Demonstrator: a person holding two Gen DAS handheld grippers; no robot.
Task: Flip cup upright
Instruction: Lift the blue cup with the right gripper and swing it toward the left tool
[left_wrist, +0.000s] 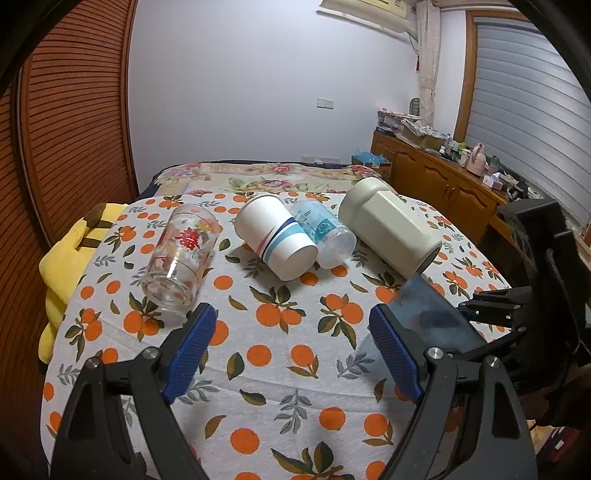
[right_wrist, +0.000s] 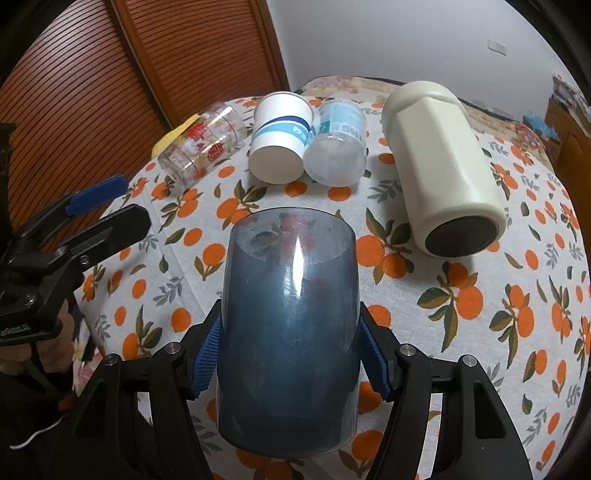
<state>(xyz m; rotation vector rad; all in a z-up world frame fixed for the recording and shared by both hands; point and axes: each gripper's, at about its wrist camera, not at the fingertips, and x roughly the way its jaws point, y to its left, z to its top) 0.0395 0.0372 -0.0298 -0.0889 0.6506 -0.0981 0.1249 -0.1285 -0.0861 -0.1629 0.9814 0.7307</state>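
One translucent smoky-blue plastic cup (right_wrist: 290, 332) fills my right wrist view, pinched at its sides between the blue-padded fingers (right_wrist: 373, 358) of my right gripper (right_wrist: 290, 363) and held above the orange-print tablecloth (right_wrist: 480, 332). I cannot tell which end of it is open. From the left wrist view that same cup (left_wrist: 424, 314) sits just beyond my left gripper's right finger. My left gripper (left_wrist: 291, 354) hangs over the cloth with its jaws spread wide and nothing between them.

Farther along the table, four vessels lie on their sides in a row. Nearest the held cup is a cream faceted flask with a dark base (right_wrist: 443, 162); beside it a clear plastic cup with blue print (right_wrist: 338, 147) touches a white paper cup with blue stripes (right_wrist: 280, 136). A clear glass tumbler with red flowers (right_wrist: 203, 147) lies apart at the left. Past the table edge I see a yellow plush toy (left_wrist: 70, 258).
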